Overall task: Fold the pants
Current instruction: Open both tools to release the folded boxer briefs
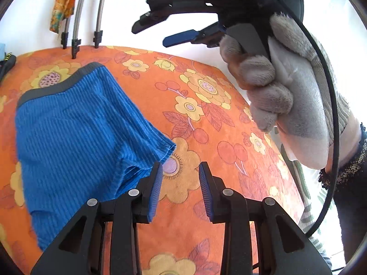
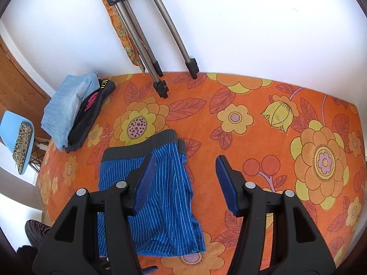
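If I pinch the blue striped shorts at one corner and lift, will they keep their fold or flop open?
The blue striped shorts look like thin, soft knit lying limp on the orange flowered cover, so they will probably sag and unfold. The grey waistband seems thicker and may hold better. They are likely light; the cover's nap may drag on them.

A white wall (image 2: 229,23) stands behind a desk covered by an orange flowered cloth (image 2: 252,105), lit brightly and evenly. Metal tripod legs (image 2: 160,29) lean against the wall with their feet on the cloth. At the left, a wooden door (image 2: 16,82) shows beside a light blue chair (image 2: 11,123) carrying a leopard-print pouch (image 2: 21,146).
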A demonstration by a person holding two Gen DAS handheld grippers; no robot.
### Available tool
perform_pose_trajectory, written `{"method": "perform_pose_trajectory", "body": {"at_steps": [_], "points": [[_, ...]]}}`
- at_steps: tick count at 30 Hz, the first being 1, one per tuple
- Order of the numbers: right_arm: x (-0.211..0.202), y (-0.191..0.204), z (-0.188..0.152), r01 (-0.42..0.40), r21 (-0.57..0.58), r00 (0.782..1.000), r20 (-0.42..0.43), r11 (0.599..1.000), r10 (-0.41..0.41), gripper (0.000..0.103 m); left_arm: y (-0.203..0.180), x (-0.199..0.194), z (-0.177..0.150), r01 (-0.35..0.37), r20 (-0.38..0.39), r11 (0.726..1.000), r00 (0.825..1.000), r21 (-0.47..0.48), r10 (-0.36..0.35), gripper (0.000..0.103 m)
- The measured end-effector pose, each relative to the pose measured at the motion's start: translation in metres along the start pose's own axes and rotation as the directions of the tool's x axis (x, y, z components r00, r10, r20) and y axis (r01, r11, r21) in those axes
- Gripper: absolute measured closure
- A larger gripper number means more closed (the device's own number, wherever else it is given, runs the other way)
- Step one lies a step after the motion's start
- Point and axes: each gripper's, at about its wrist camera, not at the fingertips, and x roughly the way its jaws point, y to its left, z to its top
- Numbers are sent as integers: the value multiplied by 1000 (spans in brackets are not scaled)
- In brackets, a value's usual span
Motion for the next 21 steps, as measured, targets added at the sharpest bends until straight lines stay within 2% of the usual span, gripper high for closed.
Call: {"method": "perform_pose_trajectory", "body": {"at_steps": [2,7,13,18,21], "points": [[-8,13,-8,-12,-18,1000,-1,1000,12,46,7,-25,-6,-17,15,1000,1000,4,16,66],[-6,53,-26,-45,-64,999,-26,997,44,46,37,-77,-33,-92,39,996,995,-8,93,65],[8,95,-38,-84,-98,995,-58,992,79,46,77,-103,-56,-137,29,990,990,-27,138,65],[20,117,-51,-62,-138,994,-102,989,48,46,104,-99,-64,-102,27,988,994,-115,105,65],[18,104,-68,-4,-118,994,-108,993,-9,46,117,-93,-67,-67,16,983,997,-173,70,65]]}}
